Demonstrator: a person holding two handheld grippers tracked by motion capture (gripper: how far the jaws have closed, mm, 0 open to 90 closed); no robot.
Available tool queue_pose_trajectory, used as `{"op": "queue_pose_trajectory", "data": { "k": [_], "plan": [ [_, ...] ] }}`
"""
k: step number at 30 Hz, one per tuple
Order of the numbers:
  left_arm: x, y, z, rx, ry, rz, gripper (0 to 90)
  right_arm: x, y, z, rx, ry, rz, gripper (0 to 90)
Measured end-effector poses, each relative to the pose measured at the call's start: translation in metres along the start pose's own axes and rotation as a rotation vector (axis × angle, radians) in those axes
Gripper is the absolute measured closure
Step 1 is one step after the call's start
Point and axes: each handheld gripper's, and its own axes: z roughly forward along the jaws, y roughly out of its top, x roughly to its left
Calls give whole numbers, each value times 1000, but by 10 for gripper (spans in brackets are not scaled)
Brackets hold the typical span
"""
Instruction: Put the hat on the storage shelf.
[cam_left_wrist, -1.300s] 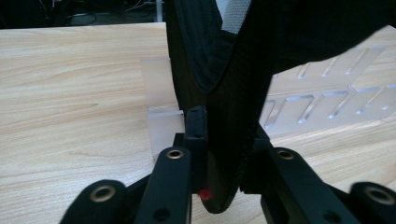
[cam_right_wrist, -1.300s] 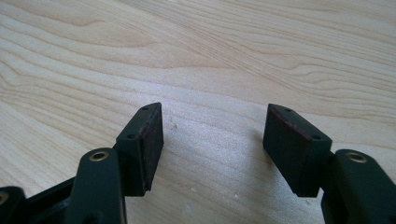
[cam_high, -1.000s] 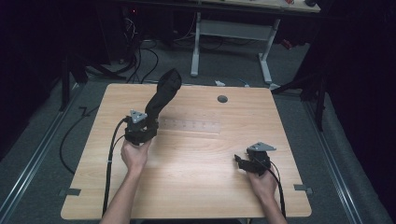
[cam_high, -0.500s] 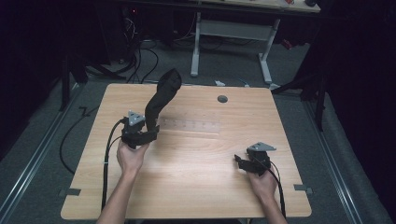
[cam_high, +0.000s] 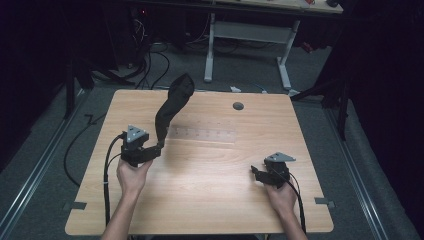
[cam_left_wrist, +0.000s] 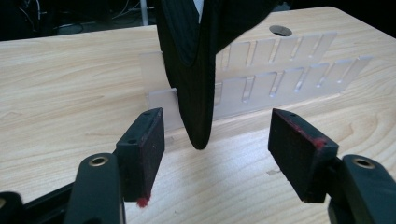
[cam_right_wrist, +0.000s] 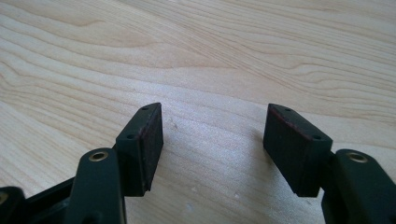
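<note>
- Left gripper (cam_left_wrist: 210, 154): jaws wide apart, gripping nothing; black, limp fabric sock (cam_left_wrist: 196, 70) between them, tip low, ahead of the pads.
- Right gripper (cam_right_wrist: 212, 149): jaws wide, empty.
- Risk: sock slipping out if closing late.

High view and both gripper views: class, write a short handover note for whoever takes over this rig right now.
Left gripper: open, jaws on either side of the lower tip of the black fabric-like item, not pinching it.
Right gripper: open, empty, low over the table near its front right.
Clear slotted rack: flat at mid-table, just behind the item.
Done: left gripper lined up on the item.
Left: probably close on it; where it goes is not clear.
</note>
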Motion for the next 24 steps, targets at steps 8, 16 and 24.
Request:
{"op": "queue_pose_trajectory", "data": {
  "k": [8,16,24],
  "plan": [
    [-3,-9,-11,16,-32,2,356,0,0,0,0,0,0,381],
    [-7,-24,-22,39,-74,-10,356,0,0,0,0,0,0,381],
    [-13,-46,-28,90,-108,24,354,0,0,0,0,0,0,381]
  ]
}}
